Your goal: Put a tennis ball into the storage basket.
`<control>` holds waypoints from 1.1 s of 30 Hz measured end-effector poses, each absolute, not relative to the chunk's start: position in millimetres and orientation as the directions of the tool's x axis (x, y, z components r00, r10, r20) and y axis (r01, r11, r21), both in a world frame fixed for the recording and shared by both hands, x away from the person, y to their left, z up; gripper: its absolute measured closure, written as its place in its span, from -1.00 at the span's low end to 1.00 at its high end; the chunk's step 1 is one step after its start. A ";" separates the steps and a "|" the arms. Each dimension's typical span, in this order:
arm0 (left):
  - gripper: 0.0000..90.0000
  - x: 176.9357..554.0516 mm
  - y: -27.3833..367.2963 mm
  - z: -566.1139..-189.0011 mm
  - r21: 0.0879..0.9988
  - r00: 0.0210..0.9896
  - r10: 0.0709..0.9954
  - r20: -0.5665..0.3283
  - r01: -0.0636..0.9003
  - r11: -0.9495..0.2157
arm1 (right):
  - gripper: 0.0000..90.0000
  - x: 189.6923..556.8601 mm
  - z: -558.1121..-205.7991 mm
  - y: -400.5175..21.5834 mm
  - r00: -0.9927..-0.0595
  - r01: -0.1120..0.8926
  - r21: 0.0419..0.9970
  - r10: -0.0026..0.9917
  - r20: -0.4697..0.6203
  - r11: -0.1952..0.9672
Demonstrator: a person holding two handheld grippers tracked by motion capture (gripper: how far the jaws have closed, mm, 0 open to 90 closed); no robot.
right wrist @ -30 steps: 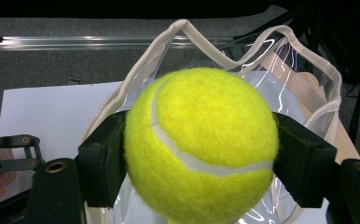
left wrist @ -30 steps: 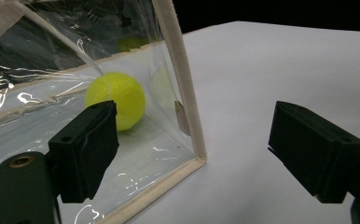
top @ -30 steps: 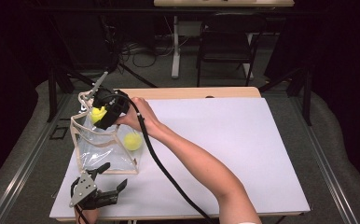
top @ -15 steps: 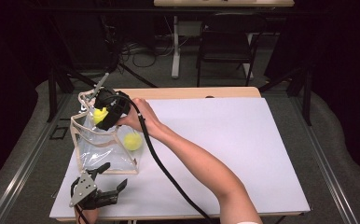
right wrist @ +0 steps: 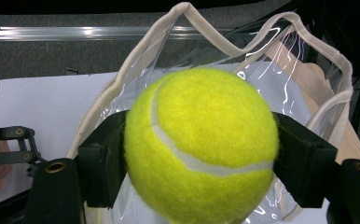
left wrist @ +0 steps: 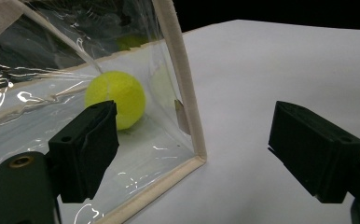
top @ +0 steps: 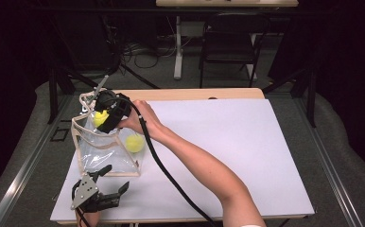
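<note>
In the high view, the left gripper (top: 108, 189) sits at the lower left of the frame on the white table (top: 247, 156), jaws spread apart and grasping nothing, just below the clear bag (top: 100, 151); in the left gripper view the bag's cream-trimmed corner stands between the released jaws without touching either pad. Above it, left of centre in the high view, the right gripper (top: 101, 118) is clenched on a tennis ball (right wrist: 201, 149) over the bag's open mouth. A second tennis ball (top: 134, 143) lies inside the bag, near its right edge.
</note>
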State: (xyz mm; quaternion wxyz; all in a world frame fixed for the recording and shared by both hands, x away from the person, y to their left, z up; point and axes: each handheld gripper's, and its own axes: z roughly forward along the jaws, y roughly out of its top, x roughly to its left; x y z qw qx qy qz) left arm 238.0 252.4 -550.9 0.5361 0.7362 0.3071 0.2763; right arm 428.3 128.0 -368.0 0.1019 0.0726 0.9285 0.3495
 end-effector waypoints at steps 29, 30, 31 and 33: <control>-0.65 238.8 252.0 -551.2 0.958 0.658 0.749 0.078 0.158 -0.239 | -1.00 427.8 -355.6 95.7 -0.966 0.106 0.729 0.245 -0.088 0.677; -0.65 239.0 251.4 -551.4 0.958 0.657 0.750 0.076 0.161 -0.238 | -1.00 427.9 -354.6 92.8 -0.966 0.107 0.732 0.244 -0.083 0.672; -0.65 239.5 251.1 -551.4 0.957 0.658 0.749 0.078 0.161 -0.241 | -1.00 427.6 -353.8 89.8 -0.967 0.111 0.735 0.245 -0.077 0.669; -0.65 239.9 250.0 -551.6 0.956 0.657 0.749 0.079 0.164 -0.244 | -1.00 427.2 -352.9 83.7 -0.967 0.115 0.743 0.245 -0.068 0.660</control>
